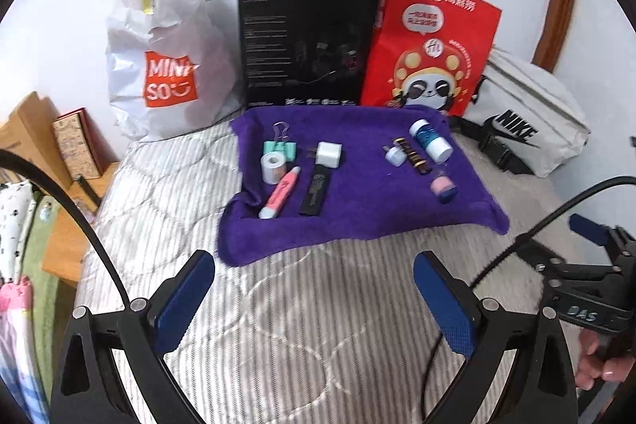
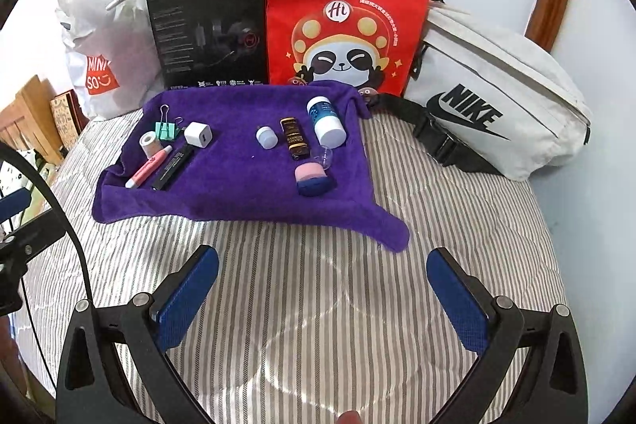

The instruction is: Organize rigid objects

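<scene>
A purple towel (image 1: 357, 209) (image 2: 246, 189) lies on the striped bed. On its left lie teal binder clips (image 1: 280, 146) (image 2: 167, 130), a tape roll (image 1: 273, 167) (image 2: 148, 140), a pink pen (image 1: 278, 193) (image 2: 149, 167), a white charger cube (image 1: 330, 153) (image 2: 198, 134) and a black stick (image 1: 317, 193) (image 2: 173, 165). On its right lie a small white jar (image 1: 394, 155) (image 2: 265, 137), a dark tube (image 1: 413, 155) (image 2: 295, 138), a blue-white bottle (image 1: 431, 140) (image 2: 326, 122) and a pink-blue sponge (image 1: 443, 187) (image 2: 312, 179). My left gripper (image 1: 314, 299) and right gripper (image 2: 322, 299) are open and empty, above the bed in front of the towel.
Behind the towel stand a white Miniso bag (image 1: 167, 66) (image 2: 99, 58), a black box (image 1: 306, 46) (image 2: 210, 26) and a red paper bag (image 1: 429, 46) (image 2: 346, 10). A white Nike pouch (image 1: 524, 126) (image 2: 489, 98) lies at the right. Wooden furniture (image 1: 59, 185) stands left of the bed.
</scene>
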